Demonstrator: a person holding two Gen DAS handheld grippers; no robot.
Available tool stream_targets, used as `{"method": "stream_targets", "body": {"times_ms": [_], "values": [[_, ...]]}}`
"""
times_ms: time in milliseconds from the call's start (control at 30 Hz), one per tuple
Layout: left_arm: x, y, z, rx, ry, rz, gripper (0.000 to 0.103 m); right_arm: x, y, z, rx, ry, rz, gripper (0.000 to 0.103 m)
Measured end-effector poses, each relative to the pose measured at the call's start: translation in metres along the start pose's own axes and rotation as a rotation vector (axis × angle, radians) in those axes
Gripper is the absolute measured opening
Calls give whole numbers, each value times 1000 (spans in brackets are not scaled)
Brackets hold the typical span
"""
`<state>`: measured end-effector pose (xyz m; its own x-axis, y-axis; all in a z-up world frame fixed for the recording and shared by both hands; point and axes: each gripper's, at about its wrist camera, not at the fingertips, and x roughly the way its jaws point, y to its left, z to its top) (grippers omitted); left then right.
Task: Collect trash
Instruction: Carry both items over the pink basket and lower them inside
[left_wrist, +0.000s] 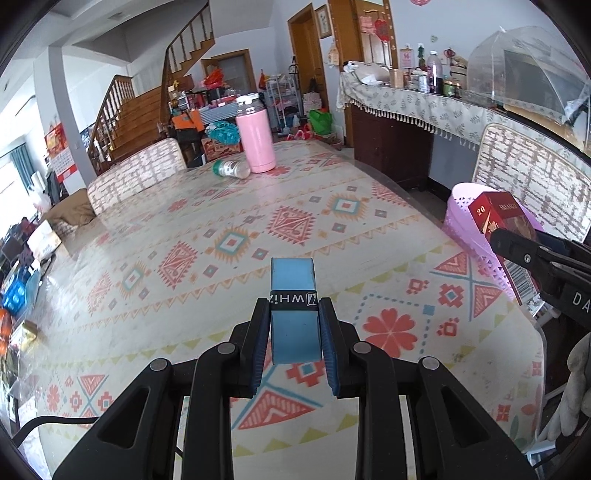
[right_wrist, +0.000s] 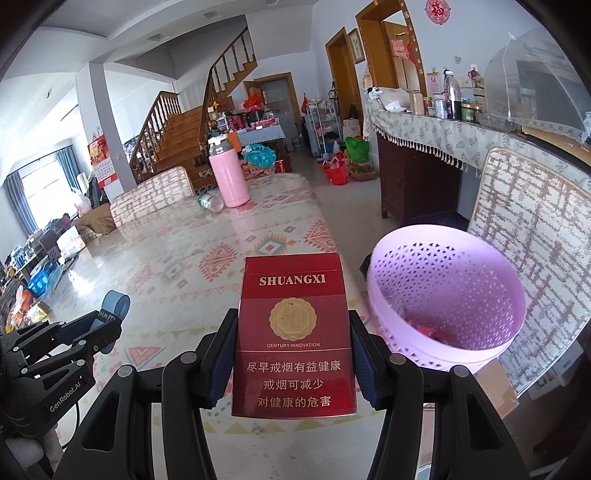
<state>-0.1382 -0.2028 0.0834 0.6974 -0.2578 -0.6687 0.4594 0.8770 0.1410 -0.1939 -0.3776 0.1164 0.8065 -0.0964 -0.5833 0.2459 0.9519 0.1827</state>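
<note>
My left gripper (left_wrist: 293, 325) is shut on a blue tape roll (left_wrist: 293, 288) with a black band, held above the patterned tablecloth; the roll (right_wrist: 117, 303) also shows at the left of the right wrist view. My right gripper (right_wrist: 293, 354) is shut on a red cigarette pack (right_wrist: 295, 332), held upright just left of the pink perforated basket (right_wrist: 447, 291). Something red lies at the basket's bottom. In the left wrist view the pack (left_wrist: 502, 218) sits in front of the basket (left_wrist: 461, 218) at the table's right edge.
A pink flask (left_wrist: 255, 138) stands at the table's far end with a clear plastic bottle (left_wrist: 231, 170) lying beside it. Woven chair backs (left_wrist: 535, 177) stand beside the table (left_wrist: 184, 266). A sideboard with jars and a mesh food cover (left_wrist: 524, 62) runs along the right.
</note>
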Motion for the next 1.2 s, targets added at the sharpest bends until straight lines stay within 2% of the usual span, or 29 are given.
{"method": "stream_targets", "body": {"times_ms": [233, 700, 1200], "values": [[9, -20, 10, 29, 10, -45, 25, -7, -21, 7, 11, -21, -34, 60], [27, -47, 34, 77, 6, -81, 25, -12, -55, 20, 17, -39, -106, 60], [44, -71, 52, 112, 10, -108, 25, -4, -82, 32, 47, -32, -121, 60]]}}
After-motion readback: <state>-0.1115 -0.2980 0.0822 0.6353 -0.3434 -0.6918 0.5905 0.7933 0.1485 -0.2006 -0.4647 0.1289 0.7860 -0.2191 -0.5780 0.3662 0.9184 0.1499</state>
